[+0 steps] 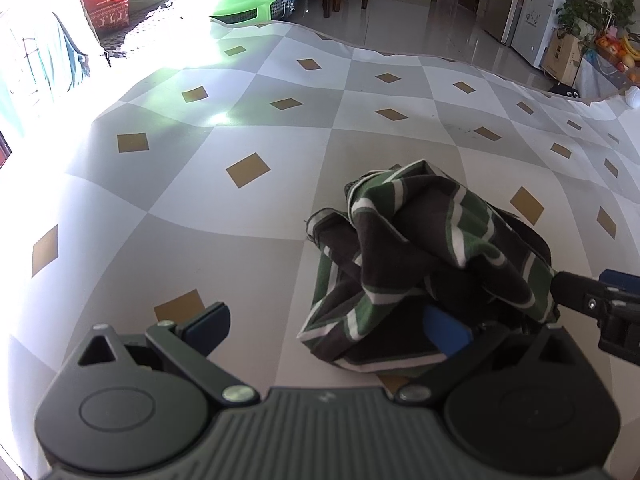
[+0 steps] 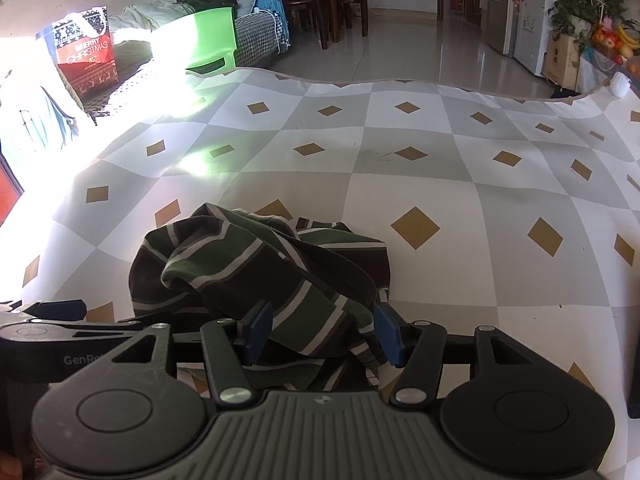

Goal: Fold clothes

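The left gripper (image 1: 326, 330) gapes wide, its right pad tucked into the crumpled dark, green-and-white striped knit garment (image 1: 424, 264) on the diamond-patterned tablecloth (image 1: 240, 128). The right gripper (image 2: 322, 336), half-open, straddles the garment's near hem, unclamped.

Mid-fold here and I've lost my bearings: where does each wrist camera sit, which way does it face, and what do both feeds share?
Left wrist: sits on the left gripper, facing forward over the checkered mat; its open fingers show, the striped garment lies ahead to the right, and the right gripper's tip pokes in at the right edge.
Right wrist: sits on the right gripper, facing the same way; its open fingers straddle the garment's near edge, the left gripper enters at the left edge.
Shared: garment, mat, red Christmas bag, green chair, fridge.
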Available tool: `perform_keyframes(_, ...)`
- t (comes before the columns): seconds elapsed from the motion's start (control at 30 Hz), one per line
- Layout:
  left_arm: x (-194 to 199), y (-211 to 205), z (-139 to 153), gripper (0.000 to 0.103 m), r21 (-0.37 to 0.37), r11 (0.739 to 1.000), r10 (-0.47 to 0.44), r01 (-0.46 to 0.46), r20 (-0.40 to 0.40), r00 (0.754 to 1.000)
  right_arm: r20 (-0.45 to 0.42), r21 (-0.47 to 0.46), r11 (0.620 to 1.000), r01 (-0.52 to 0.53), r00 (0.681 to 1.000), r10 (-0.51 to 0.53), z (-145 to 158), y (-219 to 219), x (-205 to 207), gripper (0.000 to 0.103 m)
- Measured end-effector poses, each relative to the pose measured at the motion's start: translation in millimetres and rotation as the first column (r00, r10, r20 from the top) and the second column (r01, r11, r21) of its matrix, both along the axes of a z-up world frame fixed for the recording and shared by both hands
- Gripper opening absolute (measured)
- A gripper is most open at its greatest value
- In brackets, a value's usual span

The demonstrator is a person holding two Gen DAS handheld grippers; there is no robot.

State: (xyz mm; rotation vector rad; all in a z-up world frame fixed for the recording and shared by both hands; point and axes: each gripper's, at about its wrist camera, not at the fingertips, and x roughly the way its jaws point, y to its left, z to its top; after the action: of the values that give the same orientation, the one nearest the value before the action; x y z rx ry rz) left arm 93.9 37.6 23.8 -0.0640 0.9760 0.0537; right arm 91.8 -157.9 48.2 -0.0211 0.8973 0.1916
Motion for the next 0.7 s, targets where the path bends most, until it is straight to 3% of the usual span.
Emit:
perform_keyframes(0.13,0,-8,10,0.103,0.025,0.999,-0.031,0.03,0.024,0.999,0.001,-0.017,1.0,-0.024,1.0,0.024,2,4,0,0.055)
perform_keyframes(0.4,-5,-16,29,0.103,0.068,0.992,-0.104,0.105,-0.011,0.994,-0.008,-0.056,0.997,-0.05,0.999,0.049,11,-6,1,0.055)
perform_keyframes(0.5,-3,-10,36,0.103,0.043,0.995,-0.09,0.091,-0.027,0.996,-0.02,-0.087,0.994,-0.073,0.997,0.071,10,-9,4,0.055)
perform_keyframes(0.6,3,-4,39,0.103,0.025,0.995,-0.093,0.095,-0.061,0.994,-0.025,-0.073,0.996,-0.058,0.998,0.056,9,-9,12,0.055)
perform_keyframes(0.7,11,-1,43,0.103,0.078,0.991,-0.103,0.108,-0.064,0.993,-0.052,-0.04,0.998,-0.057,0.997,0.055,6,-5,23,0.055)
